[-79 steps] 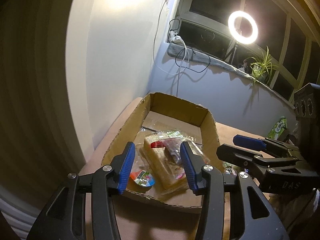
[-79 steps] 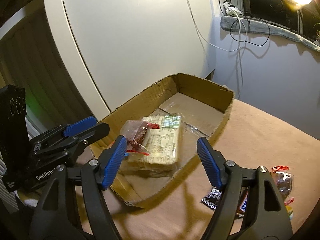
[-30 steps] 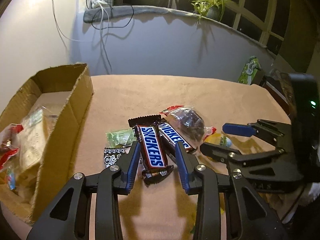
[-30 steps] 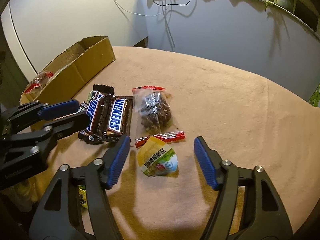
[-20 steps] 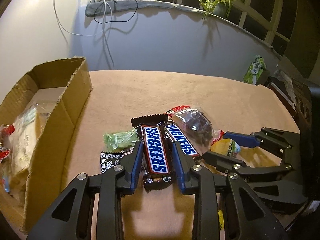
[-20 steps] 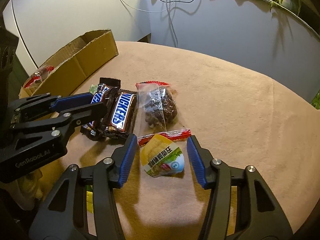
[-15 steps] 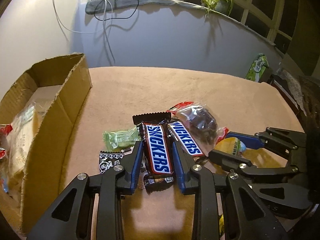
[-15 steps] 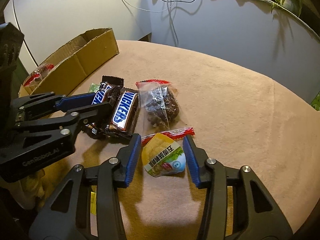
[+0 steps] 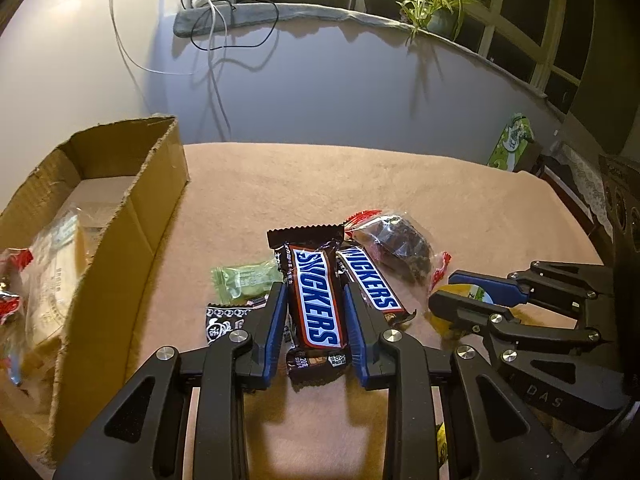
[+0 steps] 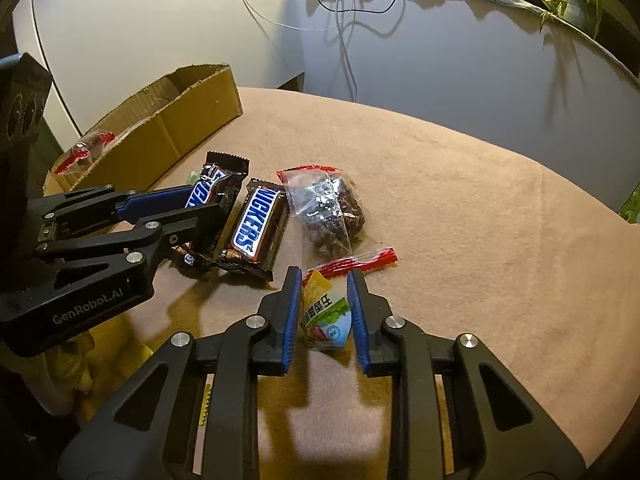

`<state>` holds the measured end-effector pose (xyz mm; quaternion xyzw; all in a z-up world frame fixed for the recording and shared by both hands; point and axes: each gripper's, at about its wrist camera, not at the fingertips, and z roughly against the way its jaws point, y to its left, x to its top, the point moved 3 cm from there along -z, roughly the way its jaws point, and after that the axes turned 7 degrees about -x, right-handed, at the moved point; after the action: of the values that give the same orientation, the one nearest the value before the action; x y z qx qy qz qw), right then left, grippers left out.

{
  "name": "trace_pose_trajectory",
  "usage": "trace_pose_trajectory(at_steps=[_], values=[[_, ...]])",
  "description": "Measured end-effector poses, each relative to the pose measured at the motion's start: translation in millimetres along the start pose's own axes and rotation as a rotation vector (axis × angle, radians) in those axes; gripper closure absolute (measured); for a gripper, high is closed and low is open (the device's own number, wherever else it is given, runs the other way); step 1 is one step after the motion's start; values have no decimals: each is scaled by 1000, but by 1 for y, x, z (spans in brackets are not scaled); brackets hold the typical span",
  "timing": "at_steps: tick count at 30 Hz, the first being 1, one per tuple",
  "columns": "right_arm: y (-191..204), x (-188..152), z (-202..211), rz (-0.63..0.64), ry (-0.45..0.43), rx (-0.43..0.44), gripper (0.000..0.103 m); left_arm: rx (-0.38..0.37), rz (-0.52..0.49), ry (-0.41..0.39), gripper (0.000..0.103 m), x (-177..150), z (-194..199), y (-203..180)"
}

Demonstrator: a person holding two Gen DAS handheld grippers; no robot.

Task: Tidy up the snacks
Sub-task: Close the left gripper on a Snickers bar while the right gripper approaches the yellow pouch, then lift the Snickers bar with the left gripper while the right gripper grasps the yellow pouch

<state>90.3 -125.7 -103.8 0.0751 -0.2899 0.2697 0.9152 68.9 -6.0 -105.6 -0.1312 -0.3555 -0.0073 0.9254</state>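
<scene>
The left gripper [image 9: 316, 312] is gripping a Snickers bar [image 9: 316, 304] lying lengthwise between its pads. The right gripper [image 10: 324, 312] is closing on a yellow snack packet [image 10: 324, 316], its pads already pressing the wrapper.

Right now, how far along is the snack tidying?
Some packets already lie in the cardboard box. In hand: the left gripper is clamped on one Snickers bar, and the right gripper is closing its jaws around the yellow snack cup. Left on the table: the second Snickers, clear nut bag, green candy and black-and-white packet.
</scene>
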Motion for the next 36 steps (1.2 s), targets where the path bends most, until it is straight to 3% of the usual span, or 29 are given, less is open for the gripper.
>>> trace_pose_trajectory(at_steps=[7,9,10,13,15,17,19,25,27,36], values=[[-2,-2,13,-9,-33,4,82,-8,-1,-35,76,1,13,4],[-2,-3,16,-10,-38,13,96,-6,2,-42,76,1,16,4],[-5,-3,17,-29,-40,27,96,-10,4,-43,76,1,16,5],[-3,-4,15,-18,-26,56,95,-14,1,-42,76,0,17,6],[-2,-5,14,1,-24,28,88,-16,2,-39,76,-1,16,6],[-1,-8,11,23,-4,1,67,-16,1,-39,76,-1,17,6],[1,-11,5,34,21,-2,63,-19,1,-41,76,-1,18,6],[4,-18,5,59,40,-18,64,-20,-5,-48,76,-1,20,5],[0,-21,8,47,37,-25,74,-19,-7,-51,76,-1,21,5],[-2,-13,28,27,-15,-40,79,-22,0,-82,76,0,36,10]])
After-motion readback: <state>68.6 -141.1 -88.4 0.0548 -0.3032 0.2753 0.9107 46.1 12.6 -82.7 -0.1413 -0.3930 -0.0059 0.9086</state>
